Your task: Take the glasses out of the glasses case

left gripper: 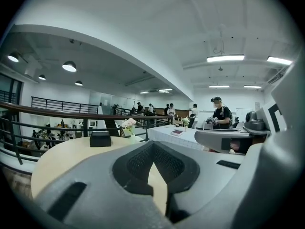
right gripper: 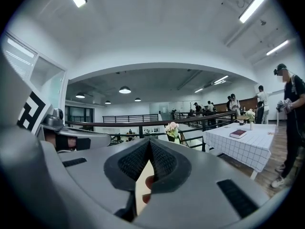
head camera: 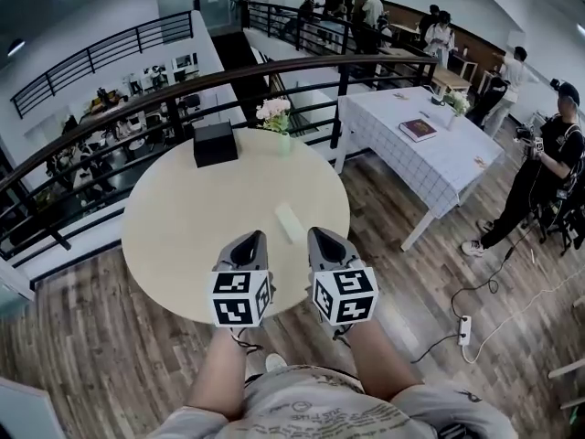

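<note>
Left gripper (head camera: 249,241) and right gripper (head camera: 324,238) both pressed together, empty, over the table's (head camera: 174,236) near edge; risk: shut jaws would shove the pale case (head camera: 290,223) rather than grip it.

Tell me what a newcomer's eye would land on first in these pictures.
The left gripper and right gripper hang side by side over the near edge of a round pale table, both with jaws shut and empty. A slim pale glasses case lies on the table just ahead, between them. At the table's far edge sit a black box and a vase of flowers.
</note>
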`<state>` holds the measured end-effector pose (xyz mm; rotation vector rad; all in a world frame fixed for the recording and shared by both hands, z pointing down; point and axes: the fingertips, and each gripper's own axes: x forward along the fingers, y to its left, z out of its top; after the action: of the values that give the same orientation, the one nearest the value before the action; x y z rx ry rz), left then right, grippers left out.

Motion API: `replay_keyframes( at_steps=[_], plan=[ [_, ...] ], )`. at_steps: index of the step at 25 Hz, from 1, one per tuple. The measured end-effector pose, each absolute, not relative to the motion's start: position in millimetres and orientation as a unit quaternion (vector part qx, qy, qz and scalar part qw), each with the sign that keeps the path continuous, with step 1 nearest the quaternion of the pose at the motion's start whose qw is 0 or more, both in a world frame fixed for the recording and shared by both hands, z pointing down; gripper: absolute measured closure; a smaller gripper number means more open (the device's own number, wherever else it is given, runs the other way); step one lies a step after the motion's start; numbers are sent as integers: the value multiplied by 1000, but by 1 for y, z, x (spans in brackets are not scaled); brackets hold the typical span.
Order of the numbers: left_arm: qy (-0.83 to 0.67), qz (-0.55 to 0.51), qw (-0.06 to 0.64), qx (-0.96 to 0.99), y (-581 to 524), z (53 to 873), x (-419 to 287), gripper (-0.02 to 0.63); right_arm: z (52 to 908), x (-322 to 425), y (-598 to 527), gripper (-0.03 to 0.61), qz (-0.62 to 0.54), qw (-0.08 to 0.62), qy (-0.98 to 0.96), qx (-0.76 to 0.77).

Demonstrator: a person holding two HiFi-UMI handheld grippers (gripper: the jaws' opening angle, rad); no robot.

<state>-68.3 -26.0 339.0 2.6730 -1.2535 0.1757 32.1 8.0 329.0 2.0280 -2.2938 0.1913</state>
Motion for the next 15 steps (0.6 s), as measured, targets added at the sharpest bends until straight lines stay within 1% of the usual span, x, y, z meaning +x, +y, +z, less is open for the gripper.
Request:
replay_keyframes(
  at_steps=[7,15],
  plan=[
    [-407,77,128,901,-69,371,-62,604,361,31,-32,569,80,81,-743,660],
    [-397,121,160,896,-87,424,-32,604,417,72,-51,568,109,118,-716,680]
  ],
)
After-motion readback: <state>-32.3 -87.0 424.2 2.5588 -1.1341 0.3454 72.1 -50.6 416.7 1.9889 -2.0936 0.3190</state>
